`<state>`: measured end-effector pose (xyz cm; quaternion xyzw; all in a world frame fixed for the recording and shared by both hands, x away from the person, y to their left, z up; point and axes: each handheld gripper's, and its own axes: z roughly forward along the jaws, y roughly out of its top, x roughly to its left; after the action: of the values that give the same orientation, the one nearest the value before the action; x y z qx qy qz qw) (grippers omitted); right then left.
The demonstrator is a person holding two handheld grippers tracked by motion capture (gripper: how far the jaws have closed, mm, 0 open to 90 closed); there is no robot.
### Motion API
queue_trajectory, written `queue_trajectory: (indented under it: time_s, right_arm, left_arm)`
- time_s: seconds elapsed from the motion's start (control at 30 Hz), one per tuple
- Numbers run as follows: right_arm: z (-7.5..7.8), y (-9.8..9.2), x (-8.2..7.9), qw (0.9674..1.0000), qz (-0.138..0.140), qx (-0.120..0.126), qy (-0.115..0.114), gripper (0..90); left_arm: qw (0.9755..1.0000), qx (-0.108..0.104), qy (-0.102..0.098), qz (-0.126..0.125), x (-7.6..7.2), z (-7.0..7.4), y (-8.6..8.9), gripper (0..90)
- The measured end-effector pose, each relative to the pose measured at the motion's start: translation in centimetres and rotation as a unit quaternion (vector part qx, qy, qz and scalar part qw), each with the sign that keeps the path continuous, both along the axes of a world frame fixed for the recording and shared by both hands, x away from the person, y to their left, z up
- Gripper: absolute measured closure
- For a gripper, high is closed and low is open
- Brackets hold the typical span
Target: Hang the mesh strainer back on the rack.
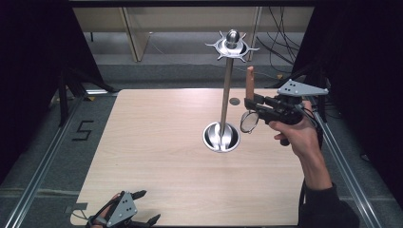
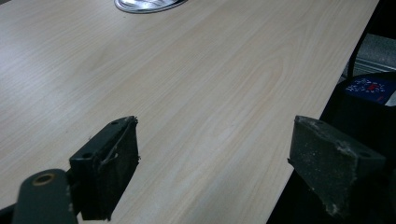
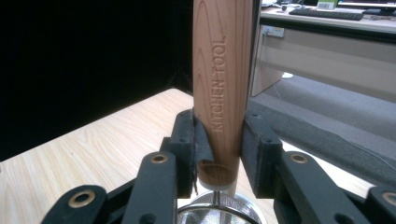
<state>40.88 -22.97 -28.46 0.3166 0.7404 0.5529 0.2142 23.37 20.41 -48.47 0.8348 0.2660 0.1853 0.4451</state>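
A metal utensil stand (image 1: 227, 95) rises from a round base (image 1: 221, 137) to a hook ring (image 1: 232, 46) on top. To its right, my right gripper (image 1: 251, 103) is shut on the wooden handle (image 1: 249, 81) of a small strainer, which stands upright with its round mesh head (image 1: 249, 121) hanging below the jaws. In the right gripper view the pads of my gripper (image 3: 223, 149) press both sides of the handle (image 3: 220, 84), stamped "KITCHEN TOOL", above the mesh rim (image 3: 219, 210). My left gripper (image 1: 148, 207) rests at the table's near left edge, open and holding nothing (image 2: 215, 154).
The light wooden table (image 1: 166, 156) carries a small grey disc (image 1: 234, 101) behind the stand. Black curtains flank both sides. Metal rails run along the floor, with a "5" mark (image 1: 83, 129) at the left. The stand's base edge (image 2: 147, 4) lies far ahead of the left gripper.
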Motion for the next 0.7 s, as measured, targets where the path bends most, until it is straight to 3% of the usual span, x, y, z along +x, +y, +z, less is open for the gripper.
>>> queue_trajectory:
  time_s: [0.3, 0.7]
  right_arm:
    - [2.0, 0.7, 0.5, 0.9998, 0.001, -0.002, -0.018, 68.9]
    - [2.0, 1.2, 1.2, 0.9999, -0.011, -0.002, 0.000, 68.9]
  left_arm:
    - [1.0000, 0.002, 0.000, 0.000, 0.0, 0.0, 0.0, 15.1]
    - [1.0000, 0.005, 0.000, 0.000, 0.0, 0.0, 0.0, 15.1]
